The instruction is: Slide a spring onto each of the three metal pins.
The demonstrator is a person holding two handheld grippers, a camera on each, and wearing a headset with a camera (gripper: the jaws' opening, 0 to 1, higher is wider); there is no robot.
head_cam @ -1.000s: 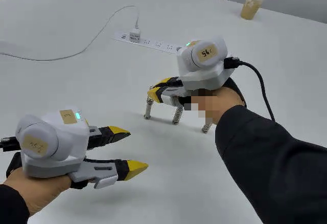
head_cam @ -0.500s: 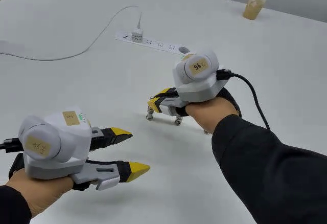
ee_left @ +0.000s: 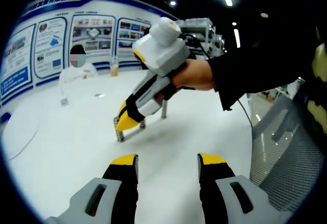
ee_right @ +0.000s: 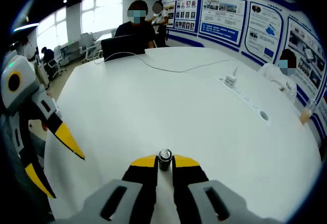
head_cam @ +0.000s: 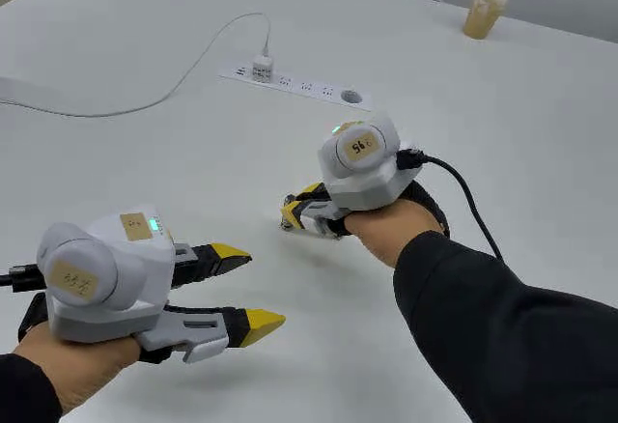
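White desk (head_cam: 116, 172), with three metal pins (ee_left: 142, 125) standing in a row, each apparently sleeved by one spring (ee_left: 164, 113). Right hand-held gripper (head_cam: 291, 213) has descended over the past second, and its jaws are now closed about the end pin (ee_right: 164, 157), probably seating the last spring. Left hand-held gripper (ee_left: 167, 163) has its jaws apart and holds nothing.

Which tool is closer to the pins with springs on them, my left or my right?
Right. The right tool has its jaws closed around the top of one spring-covered pin. The left tool hovers open, well apart from the pins, on the person's side of them.
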